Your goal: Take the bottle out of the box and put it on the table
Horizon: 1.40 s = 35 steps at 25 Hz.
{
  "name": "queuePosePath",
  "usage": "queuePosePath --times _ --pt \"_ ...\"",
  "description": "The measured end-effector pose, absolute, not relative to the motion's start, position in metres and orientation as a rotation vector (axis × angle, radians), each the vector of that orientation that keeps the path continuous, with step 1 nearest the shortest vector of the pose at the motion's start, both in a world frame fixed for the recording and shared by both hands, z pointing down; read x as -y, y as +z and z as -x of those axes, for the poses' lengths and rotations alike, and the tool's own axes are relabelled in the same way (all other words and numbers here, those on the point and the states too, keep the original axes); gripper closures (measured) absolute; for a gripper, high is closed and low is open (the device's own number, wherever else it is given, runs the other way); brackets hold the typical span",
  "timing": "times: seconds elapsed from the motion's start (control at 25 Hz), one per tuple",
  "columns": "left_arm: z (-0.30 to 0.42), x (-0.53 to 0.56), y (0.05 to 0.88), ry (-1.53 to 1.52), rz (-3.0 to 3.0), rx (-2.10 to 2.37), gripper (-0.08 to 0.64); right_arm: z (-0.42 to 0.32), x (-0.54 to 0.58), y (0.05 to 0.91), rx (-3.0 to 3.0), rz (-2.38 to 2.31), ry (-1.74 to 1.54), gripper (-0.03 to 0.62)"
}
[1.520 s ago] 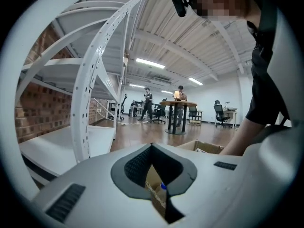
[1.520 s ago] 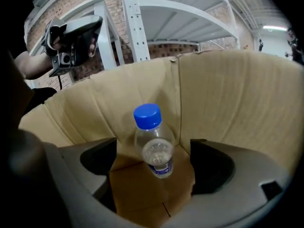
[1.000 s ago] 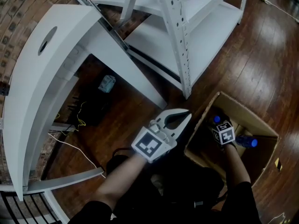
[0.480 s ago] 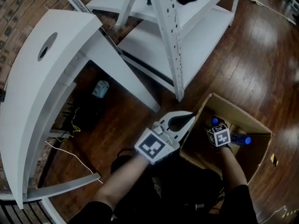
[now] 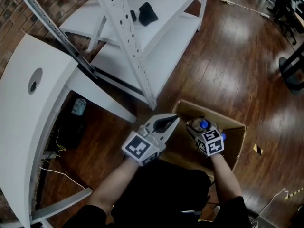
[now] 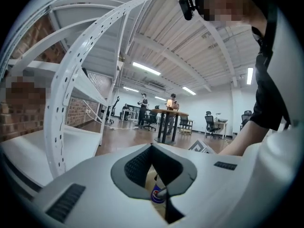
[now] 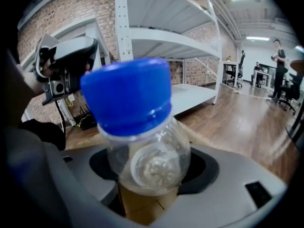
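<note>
A clear plastic bottle (image 7: 142, 146) with a blue cap (image 5: 204, 124) sits between the jaws of my right gripper (image 7: 149, 175), cap towards the camera. The jaws have just been closing and now press on it. In the head view the right gripper (image 5: 202, 127) holds the bottle above the open cardboard box (image 5: 237, 129) on the floor. A second blue cap (image 5: 222, 137) peeks out inside the box. My left gripper (image 5: 174, 119) hovers over the box's left rim with its tips together and nothing held. Through its gap a bottle (image 6: 156, 194) with a blue label shows.
A white round-edged table (image 5: 28, 127) stands at the left, with cables under it. A white metal rack (image 5: 156, 27) is behind the box, with a black object (image 5: 147, 13) on its shelf. A chair base (image 5: 292, 70) is at the far right on the wooden floor.
My right gripper has risen from inside the box with the bottle in its jaws. The left gripper has lifted a little beside the box.
</note>
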<state>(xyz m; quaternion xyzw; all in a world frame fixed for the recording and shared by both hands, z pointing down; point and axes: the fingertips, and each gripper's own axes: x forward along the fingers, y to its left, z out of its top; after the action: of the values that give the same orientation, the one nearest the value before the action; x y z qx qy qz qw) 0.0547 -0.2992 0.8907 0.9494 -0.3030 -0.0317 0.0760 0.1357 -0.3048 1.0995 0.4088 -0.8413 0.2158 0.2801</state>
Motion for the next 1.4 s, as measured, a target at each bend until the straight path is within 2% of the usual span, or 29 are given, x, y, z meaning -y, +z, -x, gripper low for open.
queuePosePath --times 0.16,0.48,0.72,0.88,1.08,1.4 --pt "-0.072 0.296 0.821 -0.102 -2.774 0.848 0.555 -0.164 0.292 0.994 2.231 -1.163 0.591 0.267" --pt "-0.112 0.272 0.609 -0.08 -2.911 0.749 0.555 -0.19 0.259 0.765 2.221 -1.219 0.594 0.267" --pt "-0.103 0.254 0.452 -0.132 -2.938 0.77 0.555 -0.184 0.232 0.597 2.236 -1.208 0.535 0.267" --pt "-0.081 0.236 0.376 -0.15 -2.948 0.798 0.555 -0.167 0.214 0.506 2.287 -1.166 0.489 0.267" --pt "-0.045 0.225 0.327 -0.178 -2.954 0.925 0.555 -0.141 0.202 0.441 2.342 -1.105 0.412 0.267" --pt "-0.001 0.208 0.306 -0.204 -2.9 1.235 0.555 -0.108 0.202 0.422 2.403 -0.87 0.292 0.267"
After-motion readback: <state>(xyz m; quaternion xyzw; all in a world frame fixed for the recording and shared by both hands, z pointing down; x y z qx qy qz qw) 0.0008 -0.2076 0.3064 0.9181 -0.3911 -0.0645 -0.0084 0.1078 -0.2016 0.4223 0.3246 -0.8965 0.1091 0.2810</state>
